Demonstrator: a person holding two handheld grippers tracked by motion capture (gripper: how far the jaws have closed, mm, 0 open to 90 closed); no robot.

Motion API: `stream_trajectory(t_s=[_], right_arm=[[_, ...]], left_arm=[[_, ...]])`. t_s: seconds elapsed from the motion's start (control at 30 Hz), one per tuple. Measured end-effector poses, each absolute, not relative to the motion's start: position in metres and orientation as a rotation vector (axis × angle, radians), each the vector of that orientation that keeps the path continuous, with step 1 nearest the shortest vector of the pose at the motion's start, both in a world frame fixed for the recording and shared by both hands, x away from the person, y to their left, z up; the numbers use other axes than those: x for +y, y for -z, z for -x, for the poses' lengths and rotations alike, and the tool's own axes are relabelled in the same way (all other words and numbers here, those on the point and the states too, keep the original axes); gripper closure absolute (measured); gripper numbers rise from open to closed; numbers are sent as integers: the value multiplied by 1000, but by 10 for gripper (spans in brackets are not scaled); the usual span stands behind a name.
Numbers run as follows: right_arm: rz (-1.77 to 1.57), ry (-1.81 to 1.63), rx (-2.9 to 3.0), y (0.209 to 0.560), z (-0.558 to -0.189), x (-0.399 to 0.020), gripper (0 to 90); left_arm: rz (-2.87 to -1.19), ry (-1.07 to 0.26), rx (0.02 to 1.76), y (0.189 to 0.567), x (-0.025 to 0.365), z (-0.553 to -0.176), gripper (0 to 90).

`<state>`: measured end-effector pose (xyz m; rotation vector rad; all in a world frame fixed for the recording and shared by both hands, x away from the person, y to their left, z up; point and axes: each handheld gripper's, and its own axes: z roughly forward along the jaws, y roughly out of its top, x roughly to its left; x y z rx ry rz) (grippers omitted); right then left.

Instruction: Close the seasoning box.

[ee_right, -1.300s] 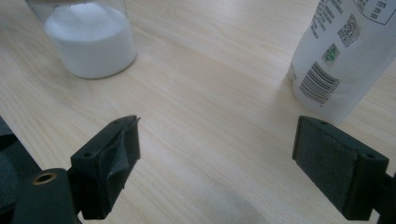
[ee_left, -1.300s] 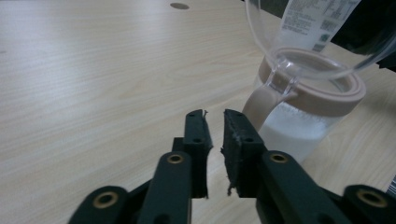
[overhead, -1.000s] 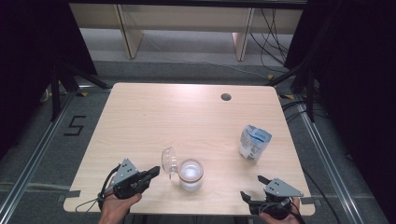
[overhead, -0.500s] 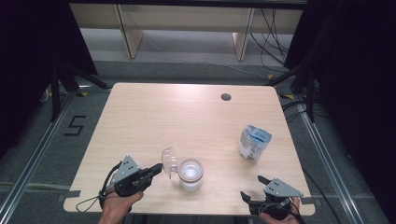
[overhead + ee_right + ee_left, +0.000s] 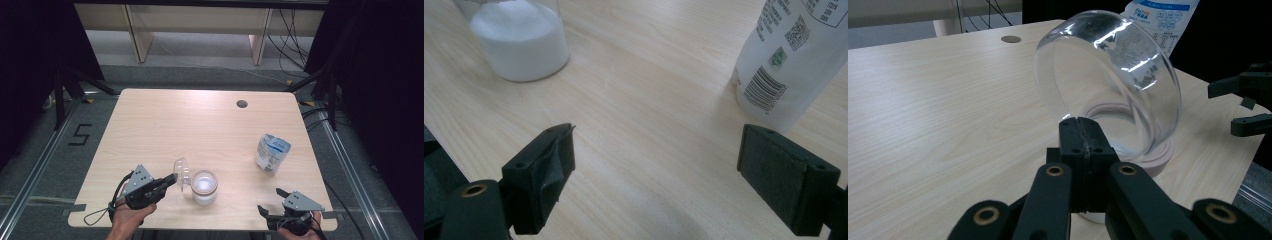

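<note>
Pouch (image 5: 272, 152) well right of jar (image 5: 204, 186)

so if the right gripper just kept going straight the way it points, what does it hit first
Probably nothing soon: the right gripper stands open over bare table. Straight ahead looks free, passing between the jar of white powder and the white pouch. The pouch sits closer to that line, though depth is hard to judge.

Our left gripper (image 5: 169, 181): black body, grey 3-cornered plate on top, black cable looping off the back. Its linkage arms carry brass-coloured pivot pins. Our right gripper (image 5: 270, 201): same black build, grey plate, 2 square black pads with small screw holes.
</note>
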<state>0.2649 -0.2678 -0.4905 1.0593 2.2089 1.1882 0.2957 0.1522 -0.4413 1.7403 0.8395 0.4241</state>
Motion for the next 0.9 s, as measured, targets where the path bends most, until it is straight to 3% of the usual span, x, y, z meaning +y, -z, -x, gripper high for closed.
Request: stream_trajectory(t_s=[0.9], right_arm=[[-1041, -1186, 2201, 491, -265, -267, 163]], left_arm=[[-1780, -428, 801, 441, 140, -296, 893]])
